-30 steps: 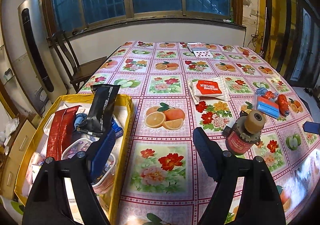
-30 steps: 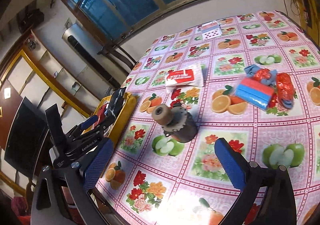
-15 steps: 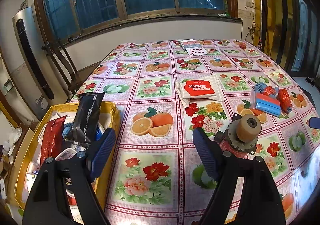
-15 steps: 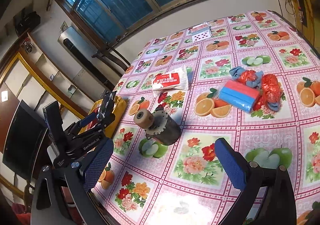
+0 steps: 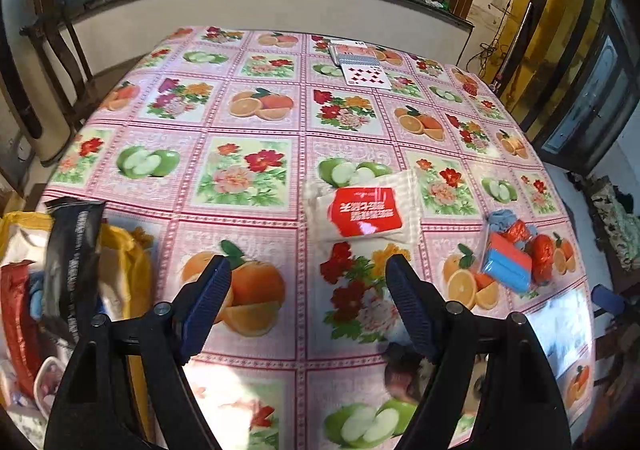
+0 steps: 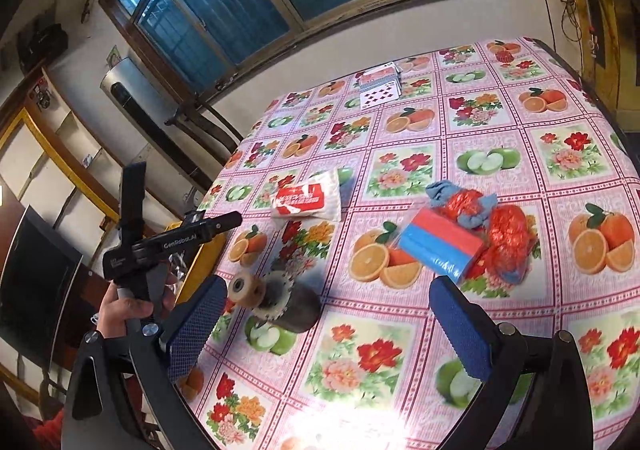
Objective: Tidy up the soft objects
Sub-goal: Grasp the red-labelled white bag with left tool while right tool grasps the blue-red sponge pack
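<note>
Left wrist view alone shows the yellow bag at the counter edge, a black packet upright in it. Right wrist view alone shows a hand gripping the left hand-held gripper, marked "GenRobot.AI". Both hand-held grippers gape empty; the right hand-held gripper hovers near a motor part. White-and-red pack and blue-red bundle lie on the counter, apart.

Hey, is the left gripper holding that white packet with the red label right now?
No, the left gripper is open and empty above the tablecloth, and the white packet lies flat on the table beyond its fingertips.
</note>
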`<state>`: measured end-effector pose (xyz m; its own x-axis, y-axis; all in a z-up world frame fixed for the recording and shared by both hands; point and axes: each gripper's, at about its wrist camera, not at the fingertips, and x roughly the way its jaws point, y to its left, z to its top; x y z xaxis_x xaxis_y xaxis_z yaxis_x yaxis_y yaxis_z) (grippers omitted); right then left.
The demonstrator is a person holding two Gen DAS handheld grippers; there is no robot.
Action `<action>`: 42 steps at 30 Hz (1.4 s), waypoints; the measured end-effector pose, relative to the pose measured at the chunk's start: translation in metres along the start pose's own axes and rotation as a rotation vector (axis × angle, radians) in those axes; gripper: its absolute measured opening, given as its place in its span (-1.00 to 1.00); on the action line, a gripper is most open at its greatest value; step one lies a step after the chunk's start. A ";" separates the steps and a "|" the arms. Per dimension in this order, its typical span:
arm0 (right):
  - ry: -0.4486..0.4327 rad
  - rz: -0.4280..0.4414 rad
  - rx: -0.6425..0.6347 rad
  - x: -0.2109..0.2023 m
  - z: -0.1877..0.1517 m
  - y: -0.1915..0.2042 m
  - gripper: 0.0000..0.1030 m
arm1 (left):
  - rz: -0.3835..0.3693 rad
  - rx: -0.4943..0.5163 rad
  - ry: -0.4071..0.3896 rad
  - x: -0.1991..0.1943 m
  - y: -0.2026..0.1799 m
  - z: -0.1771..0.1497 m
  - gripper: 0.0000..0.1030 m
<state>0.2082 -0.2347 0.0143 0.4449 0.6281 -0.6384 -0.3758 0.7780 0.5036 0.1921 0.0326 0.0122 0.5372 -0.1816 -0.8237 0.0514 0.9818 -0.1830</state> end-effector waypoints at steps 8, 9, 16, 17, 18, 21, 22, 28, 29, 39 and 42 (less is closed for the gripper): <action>0.076 -0.077 -0.028 0.034 0.025 -0.019 0.99 | -0.084 -0.010 0.083 0.051 -0.029 0.031 0.54; 0.081 -0.078 -0.031 0.036 0.025 -0.020 0.99 | -0.082 0.033 0.086 0.054 -0.035 0.033 0.54; 0.107 -0.095 -0.033 0.044 0.026 -0.037 0.99 | -0.049 0.331 0.115 0.066 -0.056 0.043 0.54; 0.115 -0.092 -0.030 0.045 0.026 -0.039 0.99 | -0.035 0.374 0.115 0.067 -0.058 0.043 0.54; 0.128 -0.085 -0.018 0.046 0.025 -0.042 0.99 | -0.025 0.412 0.124 0.069 -0.059 0.043 0.54; 0.149 -0.060 0.046 0.050 0.024 -0.051 0.99 | 0.006 0.506 0.163 0.079 -0.060 0.044 0.54; 0.152 -0.049 0.069 0.052 0.025 -0.054 0.99 | 0.026 0.533 0.168 0.082 -0.061 0.043 0.55; 0.159 -0.043 0.011 0.062 0.033 -0.039 1.00 | 0.028 0.565 0.200 0.098 -0.068 0.041 0.66; 0.171 -0.046 -0.031 0.067 0.035 -0.036 1.00 | 0.036 0.571 0.213 0.101 -0.070 0.040 0.66; 0.382 -0.215 -0.406 0.134 0.025 -0.036 1.00 | -0.015 0.570 0.203 0.101 -0.078 0.045 0.67; 0.404 -0.226 -0.439 0.140 0.017 -0.040 1.00 | -0.035 0.552 0.207 0.104 -0.080 0.051 0.67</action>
<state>0.2994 -0.1772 -0.0854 0.2425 0.3270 -0.9134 -0.6451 0.7576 0.0999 0.2864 -0.0615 -0.0316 0.3545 -0.1666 -0.9201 0.5263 0.8489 0.0490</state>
